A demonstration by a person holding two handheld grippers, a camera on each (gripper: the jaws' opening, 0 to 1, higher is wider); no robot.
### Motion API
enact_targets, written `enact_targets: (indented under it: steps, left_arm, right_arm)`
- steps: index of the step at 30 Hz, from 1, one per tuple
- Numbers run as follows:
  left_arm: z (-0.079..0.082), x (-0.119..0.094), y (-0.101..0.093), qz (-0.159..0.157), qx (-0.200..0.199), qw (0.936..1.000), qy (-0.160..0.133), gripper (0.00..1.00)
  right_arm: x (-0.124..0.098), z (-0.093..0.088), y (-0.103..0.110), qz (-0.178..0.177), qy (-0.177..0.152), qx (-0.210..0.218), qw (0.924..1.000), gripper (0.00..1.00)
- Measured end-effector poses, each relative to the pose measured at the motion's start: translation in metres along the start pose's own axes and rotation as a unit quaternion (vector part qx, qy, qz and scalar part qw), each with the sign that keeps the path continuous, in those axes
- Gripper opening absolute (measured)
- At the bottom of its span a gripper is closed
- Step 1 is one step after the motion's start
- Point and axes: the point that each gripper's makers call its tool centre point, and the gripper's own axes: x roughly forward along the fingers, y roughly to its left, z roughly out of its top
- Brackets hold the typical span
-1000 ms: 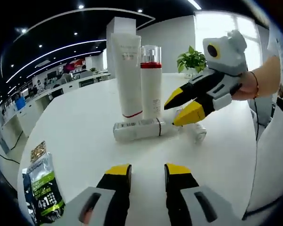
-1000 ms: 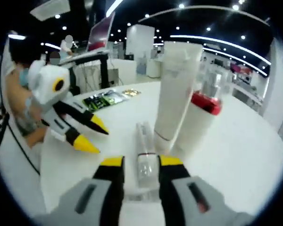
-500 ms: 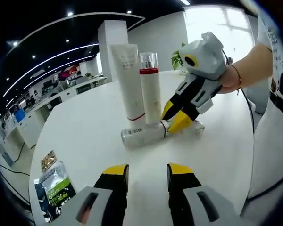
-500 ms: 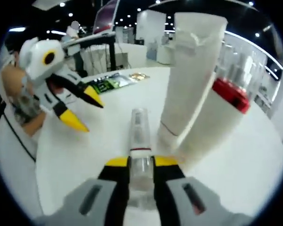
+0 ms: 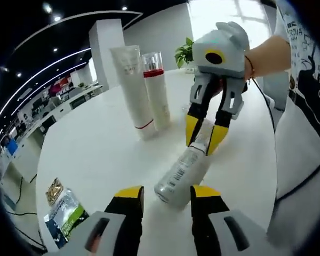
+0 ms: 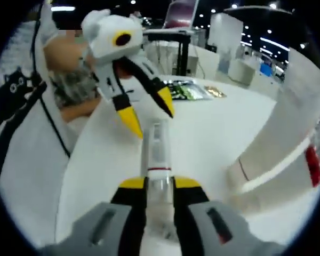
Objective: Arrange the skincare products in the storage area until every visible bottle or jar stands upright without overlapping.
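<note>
A: Start big. What's on the table (image 5: 96, 154)?

B: A round white top. Toward its far side a tall tube (image 5: 132, 90) stands on its cap, and a red-collared bottle (image 5: 156, 96) stands just beside it, touching or nearly so. Both are upright. At the near edge lies a green sachet (image 5: 64, 213), flat and well apart from them.

A: And the one being handled?

B: A clear bottle (image 5: 184, 170) with a barcode label, tilted, its free end pointing toward the left gripper (image 5: 162, 197). The right gripper (image 5: 202, 140) has it clamped near one end, yellow tips on either side. In the right gripper view the jaws are pressed against the bottle's sides with no gap.

A: The left gripper?

B: Parted, holding nothing, with the bottle's free end close in front of it. I can't tell whether that end touches the table.

A: What could go wrong?

B: The grip sits at one end of a smooth round body, so I'd judge the bottle could pivot or slip as it's swung upright. The tube looks top-heavy on its cap; setting the bottle down too close could knock it into the red-collared bottle. Letting go before the base sits flat would tip it over, and it may roll toward the edge.
</note>
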Motion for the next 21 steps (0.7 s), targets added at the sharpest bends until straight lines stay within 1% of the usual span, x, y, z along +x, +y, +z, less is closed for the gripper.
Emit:
enact_targets:
  steps: [1,4,7,10,11,12,13,14,15,16,19,21]
  left_arm:
    - [-0.001,0.0,-0.005,-0.018,0.008,0.9998,0.007,0.36]
    - [-0.003,0.001,-0.016,-0.052,0.02,0.9982,0.022,0.32]
    - [-0.005,0.002,-0.025,-0.07,0.041,0.9959,0.039,0.28]
    - [-0.005,0.004,-0.031,-0.081,0.049,0.9943,0.048,0.25]
    - [-0.006,0.004,-0.031,-0.08,0.054,0.994,0.052,0.25]
    - [-0.006,0.004,-0.031,-0.08,0.061,0.9934,0.054,0.25]
    - [-0.009,0.004,-0.032,-0.085,0.074,0.9916,0.063,0.23]
    - [-0.011,0.003,-0.033,-0.088,0.079,0.9908,0.066,0.23]
    - [-0.011,0.003,-0.035,-0.094,0.081,0.9901,0.066,0.22]
    - [-0.011,0.003,-0.036,-0.095,0.082,0.9899,0.066,0.21]
    - [-0.011,0.003,-0.036,-0.098,0.088,0.989,0.068,0.21]
    - [-0.011,0.002,-0.038,-0.102,0.086,0.9887,0.068,0.2]
  right_arm:
    - [0.0,0.0,0.002,0.005,0.002,-0.007,1.0,0.16]
    - [0.0,0.0,0.006,0.021,0.005,-0.012,0.9997,0.16]
    - [-0.001,-0.001,0.011,0.039,0.008,-0.023,0.9989,0.16]
    - [-0.001,-0.002,0.015,0.047,0.011,-0.034,0.9983,0.17]
    - [-0.001,-0.002,0.015,0.047,0.012,-0.034,0.9982,0.17]
    - [-0.001,-0.003,0.015,0.048,0.012,-0.031,0.9983,0.17]
    - [-0.001,-0.004,0.015,0.047,0.013,-0.02,0.9986,0.17]
    - [-0.001,-0.005,0.014,0.045,0.015,-0.016,0.9988,0.19]
    - [0.0,-0.009,0.011,0.036,0.019,-0.022,0.9989,0.22]
    - [0.0,-0.012,0.011,0.035,0.025,-0.025,0.9988,0.24]
    - [-0.001,-0.015,0.01,0.034,0.031,-0.023,0.9987,0.23]
    - [-0.001,-0.018,0.009,0.032,0.037,-0.031,0.9983,0.2]
